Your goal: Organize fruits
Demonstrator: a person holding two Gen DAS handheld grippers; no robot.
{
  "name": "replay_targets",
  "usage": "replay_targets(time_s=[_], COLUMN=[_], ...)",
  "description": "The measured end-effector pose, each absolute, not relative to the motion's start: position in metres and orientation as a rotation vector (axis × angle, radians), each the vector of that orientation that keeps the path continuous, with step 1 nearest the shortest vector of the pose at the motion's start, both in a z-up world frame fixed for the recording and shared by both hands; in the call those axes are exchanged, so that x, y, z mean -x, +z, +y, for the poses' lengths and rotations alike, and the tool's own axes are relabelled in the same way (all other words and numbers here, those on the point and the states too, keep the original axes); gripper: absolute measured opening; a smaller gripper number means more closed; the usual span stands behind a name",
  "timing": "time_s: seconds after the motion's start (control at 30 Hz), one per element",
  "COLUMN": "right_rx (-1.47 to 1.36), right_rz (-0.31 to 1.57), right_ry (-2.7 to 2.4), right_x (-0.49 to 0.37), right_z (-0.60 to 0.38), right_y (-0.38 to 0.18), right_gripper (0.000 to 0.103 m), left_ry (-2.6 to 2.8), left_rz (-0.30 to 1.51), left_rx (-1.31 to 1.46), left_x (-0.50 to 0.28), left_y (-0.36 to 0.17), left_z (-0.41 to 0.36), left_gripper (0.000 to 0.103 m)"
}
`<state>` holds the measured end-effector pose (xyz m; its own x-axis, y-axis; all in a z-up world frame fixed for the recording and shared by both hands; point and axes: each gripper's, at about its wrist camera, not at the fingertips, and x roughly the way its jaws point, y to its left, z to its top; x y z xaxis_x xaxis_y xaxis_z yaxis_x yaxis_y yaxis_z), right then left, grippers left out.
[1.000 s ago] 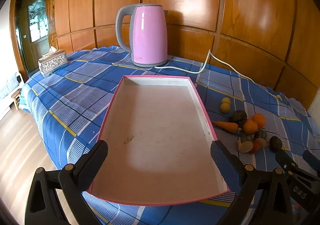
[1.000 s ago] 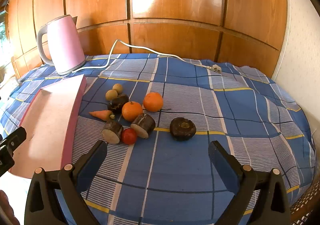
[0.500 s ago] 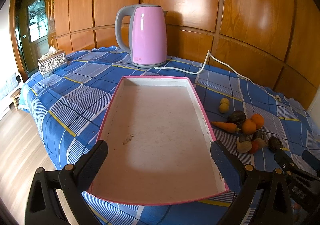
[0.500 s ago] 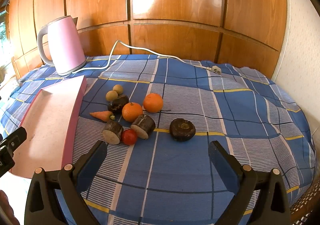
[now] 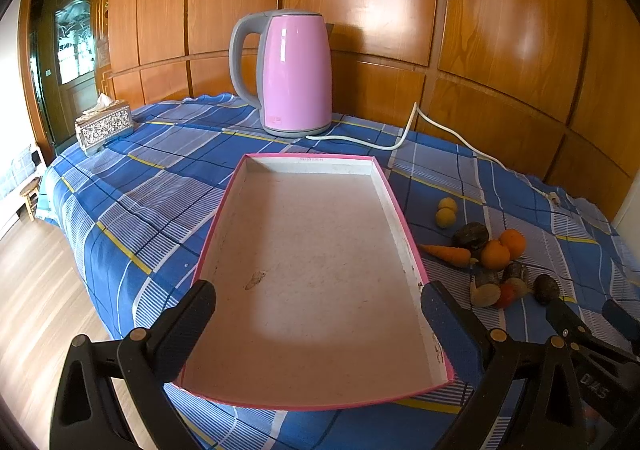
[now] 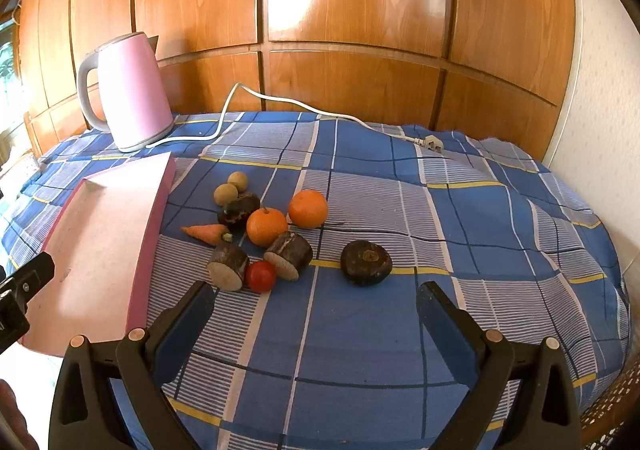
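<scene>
So nothing is sorted yet, as far as I can judge. The tray (image 5: 320, 270) lies bare on the blue checked cloth (image 6: 360, 330), pink rim up, with only a small scuff on its floor. All the produce sits in a loose heap just beside the tray's right wall: two oranges (image 6: 267, 227) touching or nearly so, a carrot (image 6: 204, 233) pointing at the tray, a tomato (image 6: 261, 276) tucked between two cut brown stumps (image 6: 228, 267), a dark lumpy piece behind the carrot, and two small yellowish fruits (image 6: 226, 194) at the back. One dark round fruit (image 6: 366, 263) rests apart from the heap, to its right. Every piece is left to move, I reckon.

My left gripper (image 5: 320, 314) hovers over the near end of the tray, jaws spread wide, about as wide as the tray itself, holding nothing and touching nothing. My right gripper (image 6: 316, 314) hangs above bare cloth in front of the heap, jaws equally wide, also empty; the tomato and the near stump lie just beyond its left finger. From the left wrist view the heap is small and warped at the edge, so I cannot tell there what the brown pieces are.

Behind the tray stands a pink kettle (image 5: 294, 74), its cord (image 6: 280, 102) trailing across the cloth, and a tissue box (image 5: 105, 126) sits far left.
</scene>
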<state>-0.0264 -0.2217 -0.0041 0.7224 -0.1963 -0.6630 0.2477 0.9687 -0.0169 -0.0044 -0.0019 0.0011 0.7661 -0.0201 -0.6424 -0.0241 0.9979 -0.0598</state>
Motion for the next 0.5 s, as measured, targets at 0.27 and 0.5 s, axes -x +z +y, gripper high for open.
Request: replay_targets(time_s=[0.27,0.5], right_rx=[-0.077,-0.086], right_rz=[0.728,0.744], right_ry=[-0.246,-0.243], right_x=[0.0268,0.0235], right_z=[-0.2221,-0.2262], right_y=[-0.0061,-0.0101], right_gripper=[0.103,0.103], left_ry=[-0.019,-0.173], left_rz=[0.717,0.746], left_rx=[0.073,0.137], left_x=[0.0032,0.0011], left_y=[-0.0013,-0.0043], left_z=[-0.0035,-0.0025], left_gripper=[0.103,0.103])
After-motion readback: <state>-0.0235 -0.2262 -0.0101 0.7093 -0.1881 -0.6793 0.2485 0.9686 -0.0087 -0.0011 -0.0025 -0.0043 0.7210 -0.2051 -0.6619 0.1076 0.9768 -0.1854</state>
